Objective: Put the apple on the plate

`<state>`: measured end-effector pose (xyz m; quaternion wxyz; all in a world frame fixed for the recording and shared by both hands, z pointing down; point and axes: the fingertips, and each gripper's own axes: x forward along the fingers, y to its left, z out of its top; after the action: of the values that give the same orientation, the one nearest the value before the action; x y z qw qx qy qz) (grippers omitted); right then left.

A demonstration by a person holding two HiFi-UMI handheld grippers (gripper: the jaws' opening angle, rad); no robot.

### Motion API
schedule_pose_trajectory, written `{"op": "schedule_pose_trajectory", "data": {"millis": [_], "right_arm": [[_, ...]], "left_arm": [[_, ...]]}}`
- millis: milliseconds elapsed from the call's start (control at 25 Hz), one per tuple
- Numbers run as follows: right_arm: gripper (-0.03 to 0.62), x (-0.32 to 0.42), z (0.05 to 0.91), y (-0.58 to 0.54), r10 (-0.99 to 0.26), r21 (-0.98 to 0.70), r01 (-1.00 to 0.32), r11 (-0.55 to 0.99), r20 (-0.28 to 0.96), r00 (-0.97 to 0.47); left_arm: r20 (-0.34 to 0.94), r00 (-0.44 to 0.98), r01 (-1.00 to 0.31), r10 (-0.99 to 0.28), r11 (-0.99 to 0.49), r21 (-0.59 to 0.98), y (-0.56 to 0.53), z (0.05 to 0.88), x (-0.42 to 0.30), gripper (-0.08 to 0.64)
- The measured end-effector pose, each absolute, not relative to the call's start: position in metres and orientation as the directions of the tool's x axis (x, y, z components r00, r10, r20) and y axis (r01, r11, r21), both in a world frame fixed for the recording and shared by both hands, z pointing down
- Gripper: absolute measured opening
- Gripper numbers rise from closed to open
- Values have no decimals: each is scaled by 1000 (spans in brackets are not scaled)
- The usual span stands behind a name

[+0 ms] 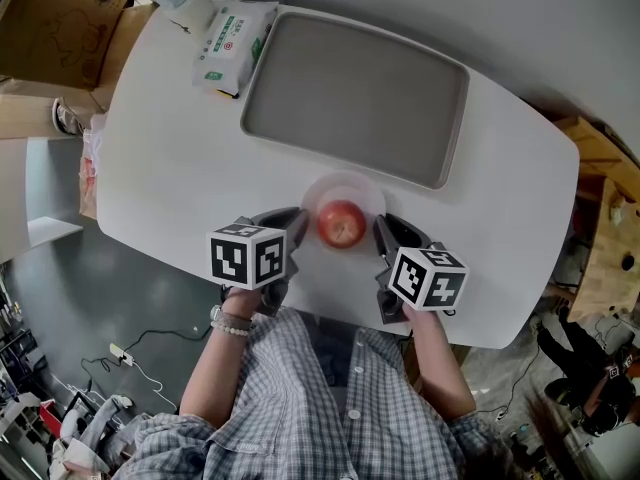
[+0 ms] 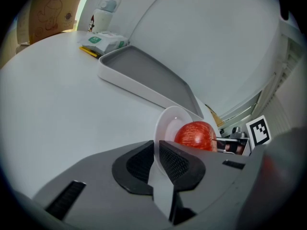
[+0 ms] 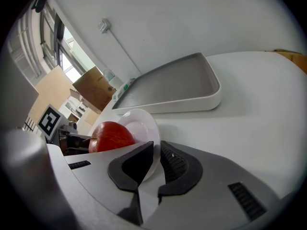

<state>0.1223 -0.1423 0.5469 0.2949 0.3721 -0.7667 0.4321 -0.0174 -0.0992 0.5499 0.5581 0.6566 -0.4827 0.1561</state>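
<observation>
My left gripper [image 1: 298, 227] clamps plate [image 1: 345, 184] rim at 9 o'clock; my right gripper [image 1: 381, 231] clamps rim at 3 o'clock. Apple [image 1: 342, 224] on plate; tray [image 1: 355, 93] at 12 o'clock.

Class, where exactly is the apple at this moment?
In the head view the apple sits on the small white plate, between the left gripper and the right gripper, just in front of the grey tray.
</observation>
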Motion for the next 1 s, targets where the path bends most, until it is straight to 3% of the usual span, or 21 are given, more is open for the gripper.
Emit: {"op": "schedule_pose_trajectory", "data": {"millis": [1000], "right_arm": [[54,118,539,-147,-267,-447,-837,317,804,-531]], "left_arm": [[765,494,-805,-414,115,582,-104,543,-22,38]]}}
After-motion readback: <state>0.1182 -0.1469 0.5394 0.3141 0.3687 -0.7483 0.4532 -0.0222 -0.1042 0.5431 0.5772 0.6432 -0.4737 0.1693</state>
